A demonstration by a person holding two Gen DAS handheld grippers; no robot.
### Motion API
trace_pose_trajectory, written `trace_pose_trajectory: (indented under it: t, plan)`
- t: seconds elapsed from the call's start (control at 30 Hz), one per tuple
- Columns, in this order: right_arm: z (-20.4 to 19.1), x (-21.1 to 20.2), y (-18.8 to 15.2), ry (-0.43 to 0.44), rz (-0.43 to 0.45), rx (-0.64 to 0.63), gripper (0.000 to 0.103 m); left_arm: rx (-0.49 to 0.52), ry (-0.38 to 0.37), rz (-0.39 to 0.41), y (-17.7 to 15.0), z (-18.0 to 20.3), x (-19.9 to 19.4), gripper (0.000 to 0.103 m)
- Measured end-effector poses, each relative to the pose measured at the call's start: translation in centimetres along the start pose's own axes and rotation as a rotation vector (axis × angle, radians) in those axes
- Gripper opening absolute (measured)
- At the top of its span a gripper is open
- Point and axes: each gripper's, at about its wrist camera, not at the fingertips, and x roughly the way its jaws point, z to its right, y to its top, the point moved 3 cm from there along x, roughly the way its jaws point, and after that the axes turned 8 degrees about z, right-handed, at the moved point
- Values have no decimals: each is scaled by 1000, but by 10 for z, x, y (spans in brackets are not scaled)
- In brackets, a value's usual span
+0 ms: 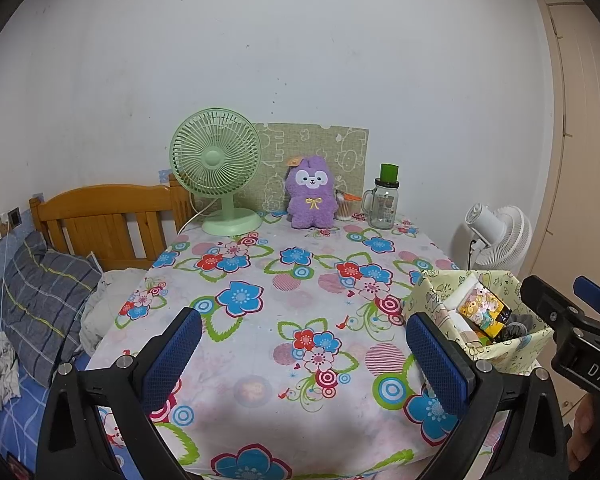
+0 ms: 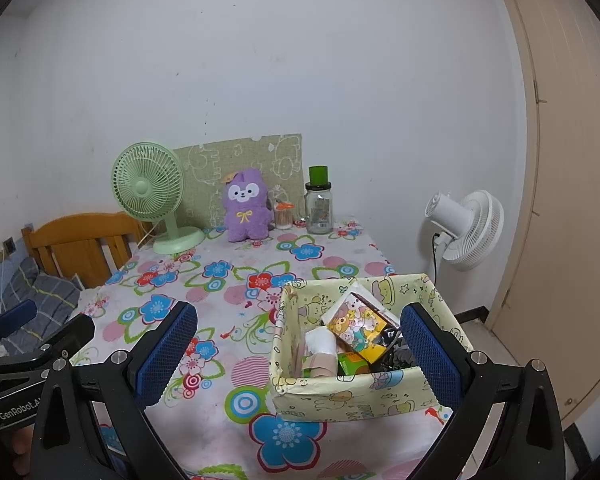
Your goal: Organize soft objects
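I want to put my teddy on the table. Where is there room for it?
The big open patch is the middle and front-left of the flowery tablecloth, between the green fan at the back and the fabric box at the front right. The back edge is crowded: fan, purple plush, small swab pot, glass jar.

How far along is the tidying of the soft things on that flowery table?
Barely begun, by the look of it. The fabric bin near the front edge already holds a few packets and rolls. Nothing is in hand: the left tongs and right tongs are both open and holding nothing, hovering above the tablecloth. Still to do: the purple plush toy sits at the far end, between the green fan and glass jar.
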Motion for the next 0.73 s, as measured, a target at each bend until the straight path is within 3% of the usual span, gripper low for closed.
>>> trace_pose_trajectory:
  t: [0.73]
  plan:
    - [-1,-2,1,2,2,9,103,-1,-2,-1,2,0,1,103]
